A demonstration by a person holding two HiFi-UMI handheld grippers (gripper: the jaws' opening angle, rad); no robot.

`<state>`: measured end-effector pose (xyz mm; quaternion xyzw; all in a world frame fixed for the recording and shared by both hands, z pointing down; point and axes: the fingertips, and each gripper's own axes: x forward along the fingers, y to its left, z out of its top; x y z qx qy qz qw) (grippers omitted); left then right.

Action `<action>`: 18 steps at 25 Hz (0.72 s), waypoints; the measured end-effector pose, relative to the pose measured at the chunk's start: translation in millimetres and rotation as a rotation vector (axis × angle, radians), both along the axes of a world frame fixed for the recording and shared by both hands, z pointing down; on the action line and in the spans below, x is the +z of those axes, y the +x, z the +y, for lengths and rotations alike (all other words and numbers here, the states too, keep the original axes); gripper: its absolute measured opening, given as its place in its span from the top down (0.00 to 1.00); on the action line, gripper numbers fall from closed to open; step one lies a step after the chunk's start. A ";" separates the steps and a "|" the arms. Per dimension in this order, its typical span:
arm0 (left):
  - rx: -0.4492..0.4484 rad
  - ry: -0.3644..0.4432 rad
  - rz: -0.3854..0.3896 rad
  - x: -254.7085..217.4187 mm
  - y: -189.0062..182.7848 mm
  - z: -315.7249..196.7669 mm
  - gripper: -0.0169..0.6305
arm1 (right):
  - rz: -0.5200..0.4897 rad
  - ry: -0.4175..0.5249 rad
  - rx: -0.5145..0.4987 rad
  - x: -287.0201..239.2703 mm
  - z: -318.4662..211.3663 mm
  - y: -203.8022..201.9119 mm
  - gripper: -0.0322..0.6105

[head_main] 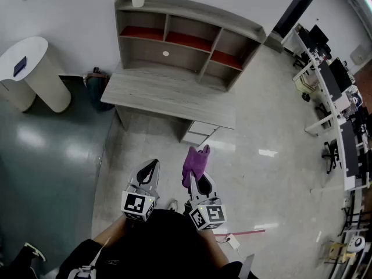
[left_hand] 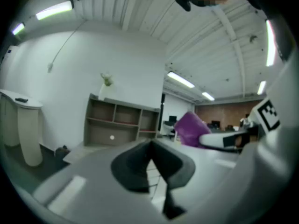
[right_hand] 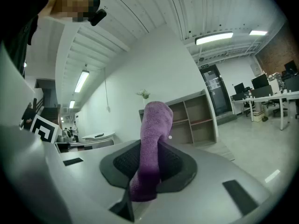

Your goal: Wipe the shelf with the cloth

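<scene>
Toward the shelf (head_main: pixel 174 56) points the cloth (head_main: pixel 196 160), lengthwise in the right gripper (head_main: pixel 197 182).

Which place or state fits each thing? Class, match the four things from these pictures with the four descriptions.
Things:
1. purple fleecy cloth
2. grey wooden shelf unit with red-lined compartments
3. left hand-held gripper
4. white rounded pedestal table

Descriptions:
A. jaws together, nothing between them
B. far left in the head view
C. clamped in the right hand-held gripper
D. atop the grey wooden desk

Pairs: 1-C, 2-D, 3-A, 4-B
</scene>
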<state>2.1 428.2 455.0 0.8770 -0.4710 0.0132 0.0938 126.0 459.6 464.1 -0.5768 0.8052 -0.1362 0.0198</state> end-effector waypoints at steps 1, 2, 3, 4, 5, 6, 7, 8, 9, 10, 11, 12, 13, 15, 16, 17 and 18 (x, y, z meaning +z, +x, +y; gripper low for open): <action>0.000 -0.003 0.004 3.4 -1.6 0.7 0.97 | 0.000 0.000 0.001 -0.6 0.6 -0.5 0.83; 0.000 -0.004 0.007 6.1 -2.9 1.4 0.97 | 0.001 0.000 0.002 -1.1 1.2 -0.9 0.83; -0.001 -0.005 0.009 8.2 -3.9 1.9 0.97 | 0.000 0.001 0.003 -1.6 1.6 -1.3 0.83; -0.002 -0.003 0.008 9.8 -4.8 2.3 0.97 | 0.000 0.001 0.004 -1.9 1.9 -1.6 0.83; -0.004 -0.002 0.007 10.8 -5.3 2.7 0.97 | -0.001 0.003 0.004 -2.1 2.0 -1.8 0.83; -0.005 -0.002 0.006 11.0 -5.4 3.2 0.97 | 0.000 0.004 0.005 -1.9 2.3 -1.9 0.83; -0.005 0.001 0.005 10.7 -5.1 4.0 0.97 | 0.002 0.005 0.004 -1.7 2.7 -1.8 0.83; -0.005 0.005 0.002 10.2 -4.7 5.0 0.97 | 0.005 0.005 0.003 -1.4 3.2 -1.9 0.83; -0.005 0.008 -0.001 9.8 -4.4 5.9 0.97 | 0.010 0.003 0.002 -1.1 3.6 -2.3 0.83; -0.005 0.008 -0.003 9.8 -4.4 6.8 0.97 | 0.014 0.000 0.001 -0.4 3.8 -3.0 0.83; -0.006 0.005 -0.002 10.3 -4.5 7.6 0.97 | 0.013 -0.005 -0.001 0.5 3.9 -3.7 0.83; -0.007 0.000 0.000 10.9 -4.6 8.2 0.97 | 0.005 -0.010 -0.003 1.2 3.8 -4.2 0.83; -0.008 -0.003 0.000 11.5 -4.7 8.6 0.97 | -0.005 -0.013 -0.005 1.5 4.0 -4.4 0.83; -0.010 -0.004 -0.003 12.5 -4.2 9.4 0.97 | -0.010 -0.010 -0.010 1.1 5.1 -3.9 0.83; -0.012 -0.001 -0.005 12.8 -3.6 9.7 0.97 | -0.004 -0.006 -0.015 0.6 5.9 -3.5 0.83; -0.013 0.002 -0.006 12.9 -2.6 9.9 0.97 | 0.003 -0.002 -0.022 0.2 6.6 -2.8 0.83; -0.015 0.003 -0.006 13.0 -1.3 9.8 0.97 | 0.006 0.001 -0.028 0.0 6.7 -1.8 0.83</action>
